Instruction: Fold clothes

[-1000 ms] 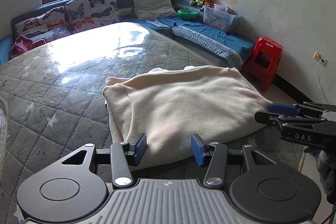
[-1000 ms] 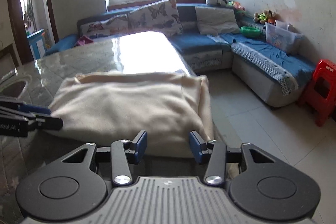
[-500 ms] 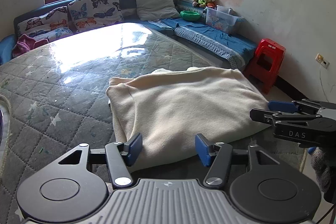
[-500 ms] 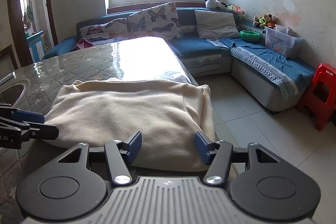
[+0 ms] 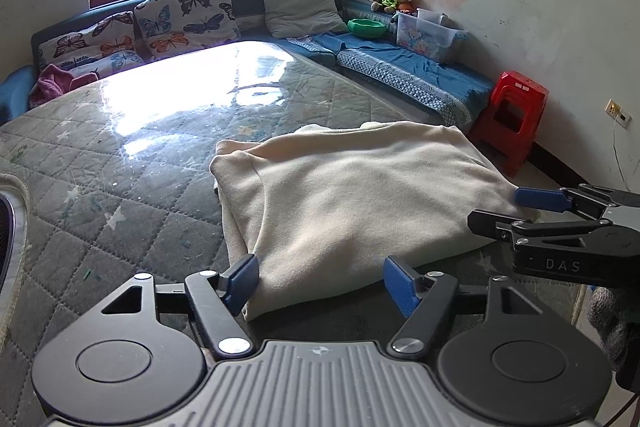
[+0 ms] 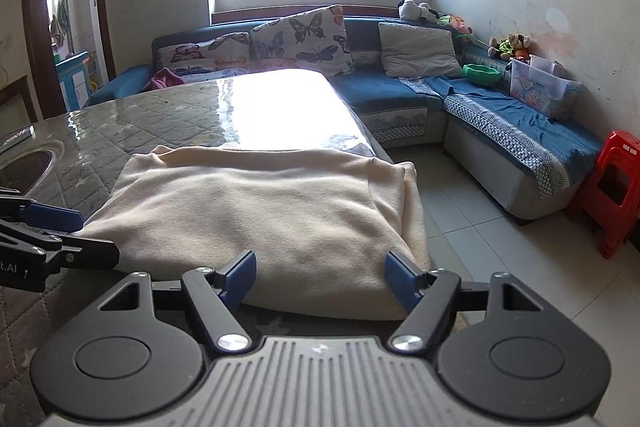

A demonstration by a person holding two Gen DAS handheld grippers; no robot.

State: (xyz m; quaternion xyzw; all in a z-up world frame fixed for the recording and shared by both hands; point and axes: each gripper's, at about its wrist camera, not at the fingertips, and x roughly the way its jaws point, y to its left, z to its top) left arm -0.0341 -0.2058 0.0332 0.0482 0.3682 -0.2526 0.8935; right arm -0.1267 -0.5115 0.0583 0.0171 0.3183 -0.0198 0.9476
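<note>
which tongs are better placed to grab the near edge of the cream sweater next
Probably the left tongs. They are open with the near left corner of the sweater between the pads. The right tongs are open too, facing a plain stretch of edge, with the table edge just to their right.

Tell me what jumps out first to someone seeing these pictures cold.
The cream garment lies folded on the near end of the quilted table, with the open left gripper and open right gripper at its near edge, neither one holding it. Beyond it, window glare whitens the table's far end, and a red stool stands by the blue sofa.
</note>
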